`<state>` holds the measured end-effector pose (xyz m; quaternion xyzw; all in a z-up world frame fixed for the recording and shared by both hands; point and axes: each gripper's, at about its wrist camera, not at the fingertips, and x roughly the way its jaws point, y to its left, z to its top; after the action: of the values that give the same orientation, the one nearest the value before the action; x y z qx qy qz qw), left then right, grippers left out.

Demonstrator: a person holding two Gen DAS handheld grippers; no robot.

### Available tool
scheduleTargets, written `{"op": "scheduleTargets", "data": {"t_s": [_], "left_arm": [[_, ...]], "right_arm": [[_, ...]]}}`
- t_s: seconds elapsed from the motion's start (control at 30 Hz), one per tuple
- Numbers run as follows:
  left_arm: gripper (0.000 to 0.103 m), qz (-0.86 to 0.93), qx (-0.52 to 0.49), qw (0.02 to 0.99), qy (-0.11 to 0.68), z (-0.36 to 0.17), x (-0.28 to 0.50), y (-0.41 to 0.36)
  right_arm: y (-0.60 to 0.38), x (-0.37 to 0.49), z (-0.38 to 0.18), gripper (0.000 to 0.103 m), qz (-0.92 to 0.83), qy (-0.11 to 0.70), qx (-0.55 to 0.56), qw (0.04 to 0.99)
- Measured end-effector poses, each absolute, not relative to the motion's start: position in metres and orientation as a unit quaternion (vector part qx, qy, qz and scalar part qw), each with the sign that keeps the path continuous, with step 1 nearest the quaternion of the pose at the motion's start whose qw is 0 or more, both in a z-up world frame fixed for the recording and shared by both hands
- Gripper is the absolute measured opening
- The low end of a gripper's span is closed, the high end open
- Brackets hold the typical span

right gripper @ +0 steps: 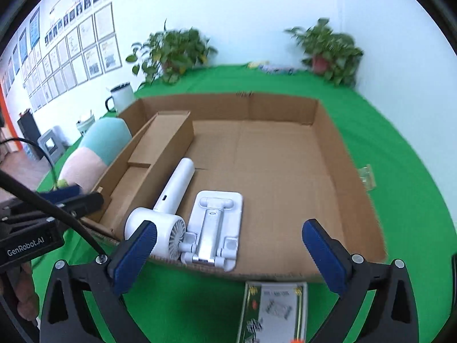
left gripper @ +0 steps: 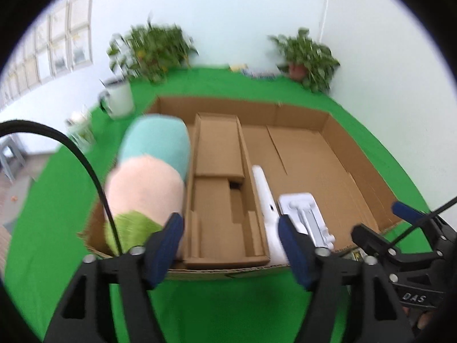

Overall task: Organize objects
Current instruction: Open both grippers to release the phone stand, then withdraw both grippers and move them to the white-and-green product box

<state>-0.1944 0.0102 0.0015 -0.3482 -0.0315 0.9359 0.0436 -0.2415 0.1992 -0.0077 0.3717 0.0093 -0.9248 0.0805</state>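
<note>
A shallow open cardboard box (left gripper: 351, 148) (right gripper: 325, 131) lies on the green cloth. Inside it are a long cardboard insert (left gripper: 220, 188) (right gripper: 160, 148), a white handheld fan (left gripper: 265, 200) (right gripper: 168, 200) and a white folding stand (left gripper: 308, 217) (right gripper: 214, 223). A pastel plush roll (left gripper: 148, 171) (right gripper: 94, 151) leans at the box's left edge. My left gripper (left gripper: 231, 248) is open above the box's near edge, beside the plush. My right gripper (right gripper: 228, 254) is open above the near edge, over the fan and stand. A small flat packet (right gripper: 271, 311) lies on the cloth below it.
Two potted plants (right gripper: 177, 51) (right gripper: 328, 51) stand at the back by the wall. A white mug (right gripper: 121, 97) stands at the back left. A small clear packet (right gripper: 367, 175) lies on the cloth right of the box. The green cloth (right gripper: 400, 143) surrounds the box.
</note>
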Motion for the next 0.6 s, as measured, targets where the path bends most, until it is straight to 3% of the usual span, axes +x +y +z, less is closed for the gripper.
{"op": "scheduleTargets", "data": {"t_s": [0.2,0.6], "left_arm": [[0.079,0.969,-0.247,-0.011,0.008,0.018,-0.149,0.01],[0.079,0.966,-0.258,-0.007,0.027,0.006,-0.138,0.016]], "right_arm": [[0.203,-0.198,0.008,0.102,-0.945,0.009,0.325,0.047],[0.198,-0.147,0.016,0.102,-0.951,0.05,0.303,0.044]]}}
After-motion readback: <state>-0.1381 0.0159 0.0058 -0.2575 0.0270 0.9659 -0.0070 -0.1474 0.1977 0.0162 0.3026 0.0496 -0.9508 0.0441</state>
